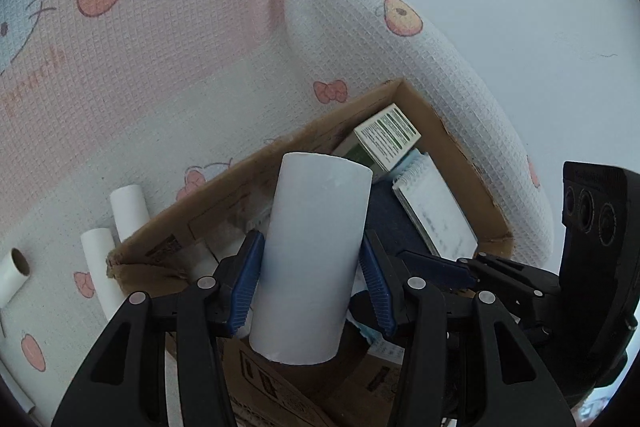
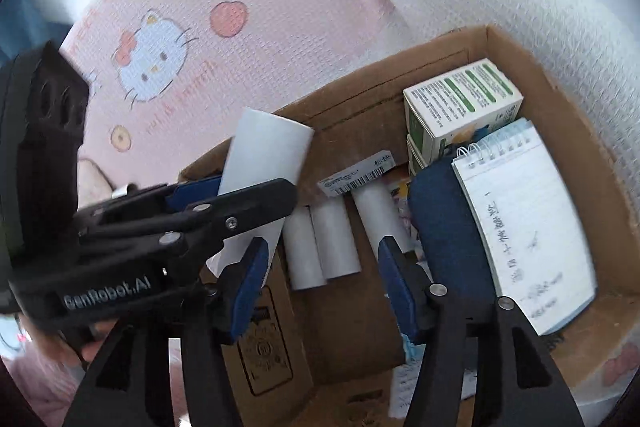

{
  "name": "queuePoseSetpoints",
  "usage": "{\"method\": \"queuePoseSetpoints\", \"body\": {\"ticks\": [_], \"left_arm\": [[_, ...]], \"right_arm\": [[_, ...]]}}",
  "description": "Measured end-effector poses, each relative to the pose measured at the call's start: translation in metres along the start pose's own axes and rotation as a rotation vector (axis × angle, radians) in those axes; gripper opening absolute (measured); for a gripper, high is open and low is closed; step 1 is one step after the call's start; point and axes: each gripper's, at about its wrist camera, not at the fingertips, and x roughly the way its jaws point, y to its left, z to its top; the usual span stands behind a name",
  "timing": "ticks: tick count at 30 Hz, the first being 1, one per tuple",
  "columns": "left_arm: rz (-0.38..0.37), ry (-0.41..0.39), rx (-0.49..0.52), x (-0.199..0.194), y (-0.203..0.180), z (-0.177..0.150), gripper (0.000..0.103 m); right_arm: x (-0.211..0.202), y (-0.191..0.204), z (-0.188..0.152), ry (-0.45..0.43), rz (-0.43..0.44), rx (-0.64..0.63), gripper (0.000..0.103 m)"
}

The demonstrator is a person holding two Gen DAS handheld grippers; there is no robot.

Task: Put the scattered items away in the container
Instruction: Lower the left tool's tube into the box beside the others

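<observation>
On the bed, 3 white paper tubes [image 1: 100,263] lie outside the cardboard box [image 1: 460,151]. The left gripper [image 1: 312,283] clamps a white tube [image 1: 316,251] above the box, probably ready to drop it in. The right gripper [image 2: 324,287] hangs wide and empty over 3 tubes [image 2: 328,243] already inside, beside a spiral notepad [image 2: 524,227].

- Box [image 2: 532,67]: one, cardboard.
- White tubes: seven. One [image 1: 312,251] is held above the box, three [image 2: 332,239] lie on the box floor, and three [image 1: 128,207] lie on the mat [image 1: 160,67] by the box's outer left wall.
- Green-and-white cartons [image 2: 460,99]: two, stacked at the box's far wall.
- Notepad [image 2: 524,215]: one.
- Dark blue pouch [image 2: 448,227]: one.
- Grippers: two.
</observation>
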Motion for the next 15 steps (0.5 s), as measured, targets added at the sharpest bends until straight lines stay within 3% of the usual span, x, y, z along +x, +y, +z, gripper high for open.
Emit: {"method": "queuePoseSetpoints", "body": {"ticks": [6, 15], "left_arm": [[-0.086, -0.029, -0.141, -0.002, 0.024, 0.004, 0.052], [-0.122, -0.017, -0.143, -0.001, 0.018, 0.0, 0.052]], "right_arm": [[-0.001, -0.004, 0.003, -0.016, 0.045, 0.039, 0.055], [-0.004, 0.029, 0.005, -0.08, 0.062, -0.076, 0.055]]}}
